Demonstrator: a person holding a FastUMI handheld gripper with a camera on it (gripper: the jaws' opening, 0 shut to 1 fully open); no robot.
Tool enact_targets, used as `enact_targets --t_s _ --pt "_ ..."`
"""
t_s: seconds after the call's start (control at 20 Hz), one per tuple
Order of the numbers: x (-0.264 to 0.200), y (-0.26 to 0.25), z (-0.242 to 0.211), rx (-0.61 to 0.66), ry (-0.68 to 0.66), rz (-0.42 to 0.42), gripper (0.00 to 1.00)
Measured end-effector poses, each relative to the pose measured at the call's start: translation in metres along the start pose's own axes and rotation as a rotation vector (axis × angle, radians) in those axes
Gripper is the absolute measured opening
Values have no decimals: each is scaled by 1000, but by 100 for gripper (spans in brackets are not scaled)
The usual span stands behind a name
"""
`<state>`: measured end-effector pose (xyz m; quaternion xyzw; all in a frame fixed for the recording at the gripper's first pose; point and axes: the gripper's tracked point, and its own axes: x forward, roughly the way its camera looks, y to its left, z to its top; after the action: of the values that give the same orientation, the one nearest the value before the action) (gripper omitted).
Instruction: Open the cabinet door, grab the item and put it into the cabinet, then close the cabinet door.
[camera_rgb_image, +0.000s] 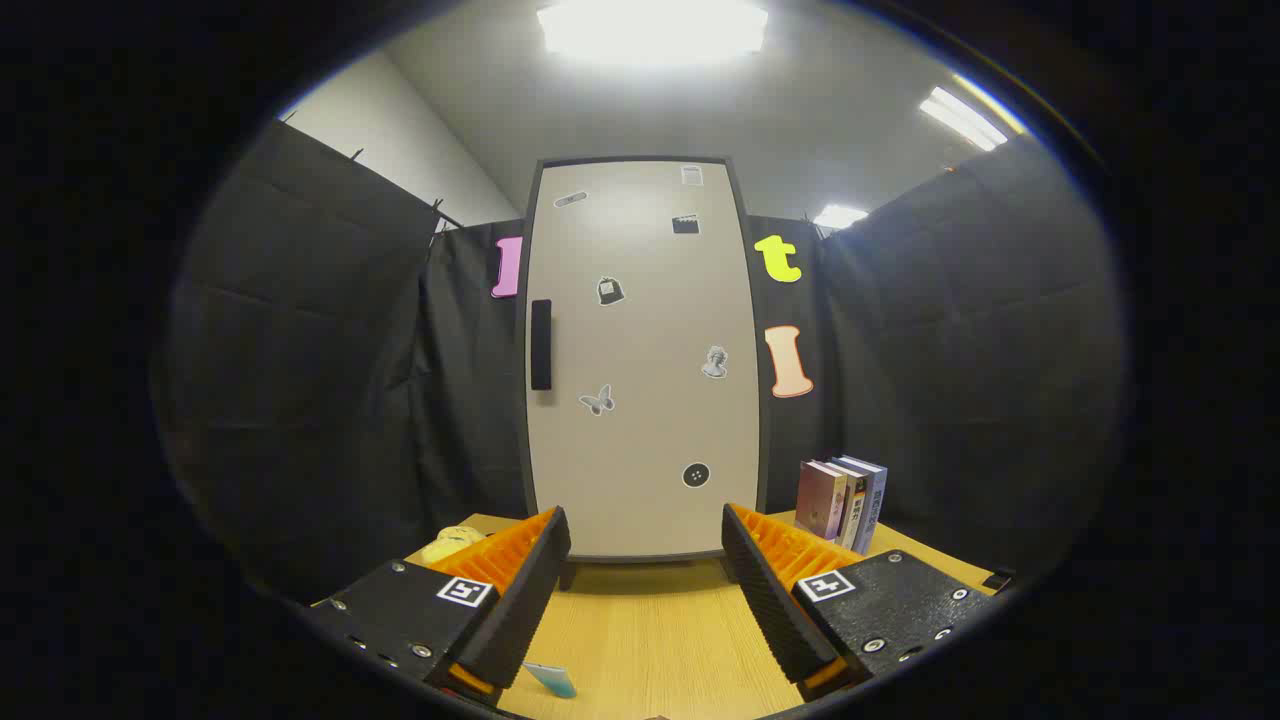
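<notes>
A tall pale cabinet (645, 360) stands upright at the back of the wooden table (650, 630), its door shut and dotted with small stickers. A black vertical handle (541, 344) sits on the door's left side. My gripper (645, 540) is open, its fingers spread wide with nothing between them, a short way in front of the cabinet's foot. A yellowish item (450, 545) lies on the table behind my left finger, partly hidden by it.
Several upright books (842, 500) stand on the table to the right of the cabinet. A small teal object (552, 680) lies on the table near my left finger's base. Black cloth walls close in on both sides.
</notes>
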<state>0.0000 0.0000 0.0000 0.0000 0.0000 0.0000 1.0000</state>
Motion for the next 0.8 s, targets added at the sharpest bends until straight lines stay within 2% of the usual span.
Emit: enact_targets --t_s 0.8 --pt "2 0 3 3 -2 5 95"
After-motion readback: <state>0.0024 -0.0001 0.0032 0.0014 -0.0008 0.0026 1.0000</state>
